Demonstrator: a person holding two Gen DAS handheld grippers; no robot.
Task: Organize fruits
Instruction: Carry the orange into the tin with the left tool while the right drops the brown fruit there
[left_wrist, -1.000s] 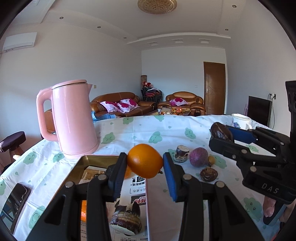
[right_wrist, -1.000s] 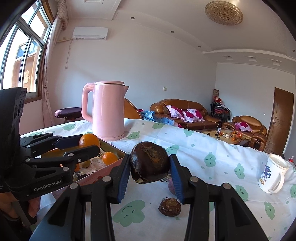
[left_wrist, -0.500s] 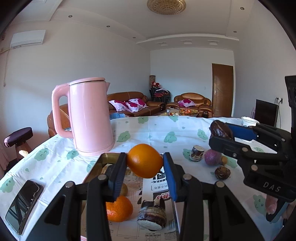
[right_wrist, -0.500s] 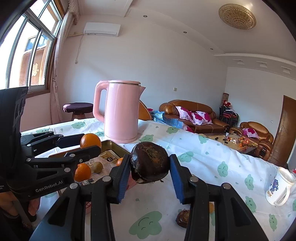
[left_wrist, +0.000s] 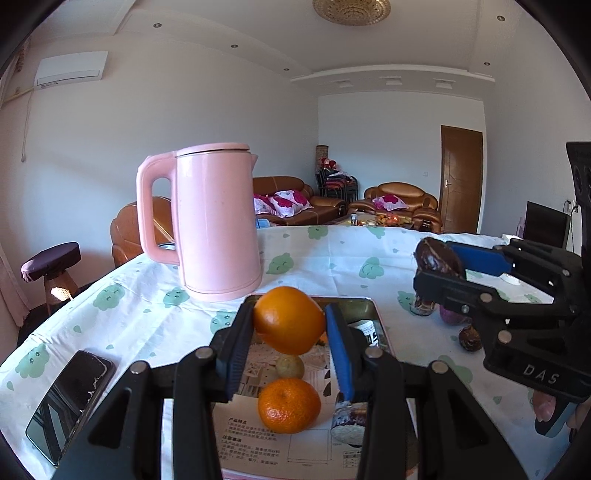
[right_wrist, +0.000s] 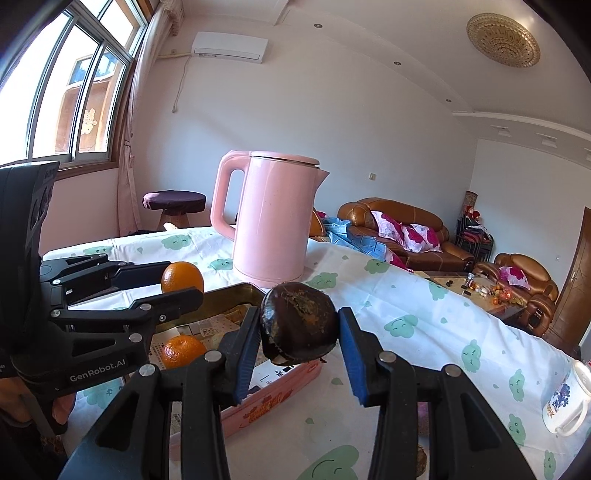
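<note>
Both grippers carry fruit above the tin tray (left_wrist: 378, 312)
Left gripper (left_wrist: 289, 341) fingers clamped on an orange (left_wrist: 289, 319); right gripper (right_wrist: 298, 345) fingers clamped on a dark fruit (right_wrist: 298, 328).

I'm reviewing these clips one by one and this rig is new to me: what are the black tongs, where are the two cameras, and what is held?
No robot here: a person holds a two-finger gripper in each hand, with a camera on each looking along its fingers. The left gripper clamps a round orange. The right gripper clamps a dark brown wrinkled fruit. Both are above a pink-sided metal tray holding a mandarin, beside a pink kettle on the cloud-print tablecloth. A black phone lies left.
</note>
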